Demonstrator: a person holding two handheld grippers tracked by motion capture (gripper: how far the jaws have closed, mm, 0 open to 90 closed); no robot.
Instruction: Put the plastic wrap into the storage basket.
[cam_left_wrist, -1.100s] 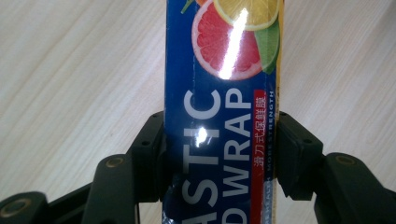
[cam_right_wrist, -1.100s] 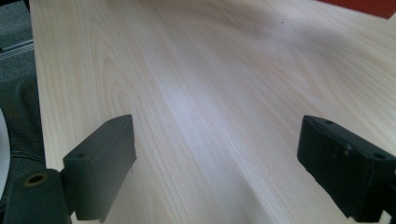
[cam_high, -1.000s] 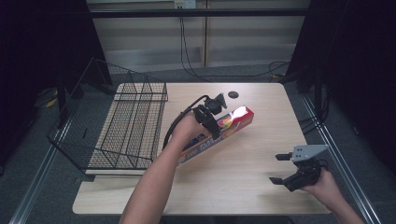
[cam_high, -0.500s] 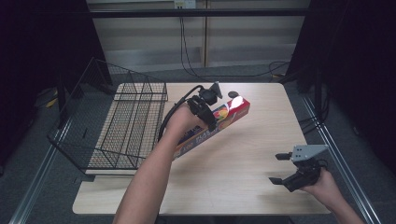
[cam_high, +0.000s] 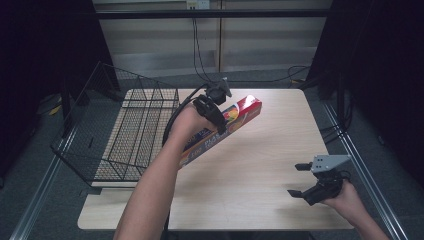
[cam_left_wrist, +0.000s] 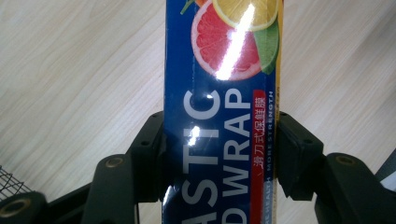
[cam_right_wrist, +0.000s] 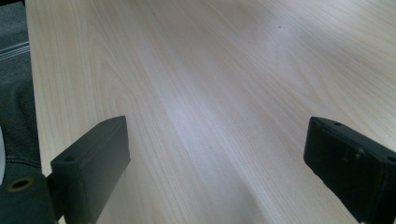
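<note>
1. Here, at a pale wooden surface (cam_high: 260, 165), we hold a tool in each hand, seen from the high view.
2. Our left tool (cam_high: 216, 116) is clamped across a long blue plastic wrap box (cam_high: 235, 117), its two black jaws pressing the box's long sides.
3. The box hangs above the surface, tilted, its red end pointing toward the far right corner and its near end passing under our left forearm (cam_high: 150, 195).
4. In the left gripper view the box (cam_left_wrist: 222, 107) runs straight up between the jaws, showing white lettering, a red strip and a grapefruit slice under a glare of light.
5. A black wire basket (cam_high: 120, 135) stands on the left part of the surface, just beside the left hand, its near end past the surface's edge.
6. Our right tool (cam_high: 300, 180) sits low near the front right corner, well apart from the box.
7. Its jaws stand wide apart with nothing between them; the right gripper view shows bare wood (cam_right_wrist: 210, 93) in the gap.
</note>
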